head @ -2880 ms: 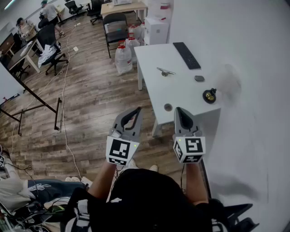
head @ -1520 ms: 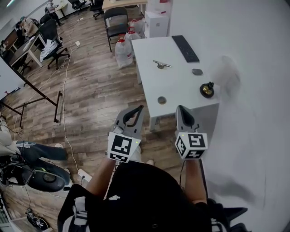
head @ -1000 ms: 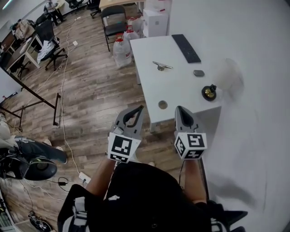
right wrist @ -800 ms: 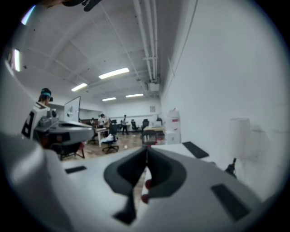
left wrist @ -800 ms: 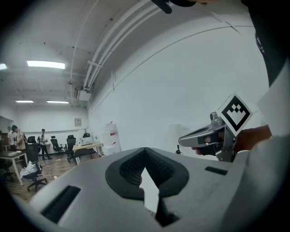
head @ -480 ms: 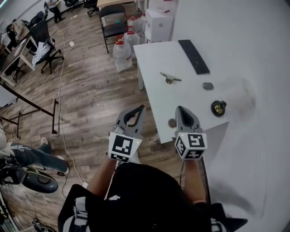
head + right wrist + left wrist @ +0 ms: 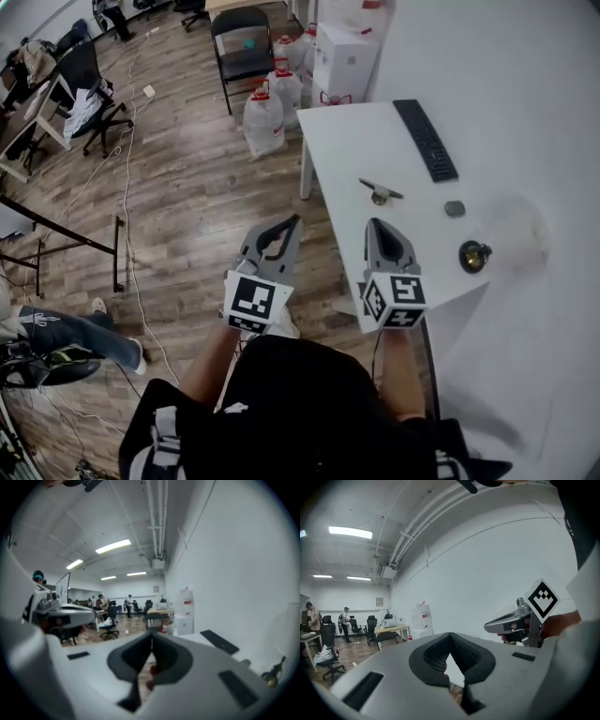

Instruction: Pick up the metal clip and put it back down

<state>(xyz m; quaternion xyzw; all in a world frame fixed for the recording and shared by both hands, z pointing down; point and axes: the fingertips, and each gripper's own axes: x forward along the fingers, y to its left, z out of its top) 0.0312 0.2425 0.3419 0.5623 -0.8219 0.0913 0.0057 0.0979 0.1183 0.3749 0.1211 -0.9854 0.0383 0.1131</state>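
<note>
The metal clip [image 7: 380, 192] lies on the white table [image 7: 347, 150], in the middle of its near half. My right gripper [image 7: 376, 226] hangs over the table's front edge, a short way short of the clip, shut and holding nothing. Left of the table, over the wooden floor, my left gripper [image 7: 292, 221] is also shut and holds nothing. In the left gripper view the jaws [image 7: 450, 635] meet at their tips, and the right gripper [image 7: 512, 622] shows beside them. The right gripper view shows its jaws [image 7: 151, 635] together; the clip does not show there.
On the table lie a black keyboard [image 7: 427, 140], a small grey object [image 7: 455, 208] and a brass bell-like object [image 7: 473, 255]. A white wall runs along the right. Water jugs [image 7: 263, 122], boxes and a black chair [image 7: 242, 42] stand beyond the table's far corner.
The table and clip have slid right and nearer in the head view as the person moved. Both grippers keep the same stance, shut; the right one now overlaps the table's front edge.
</note>
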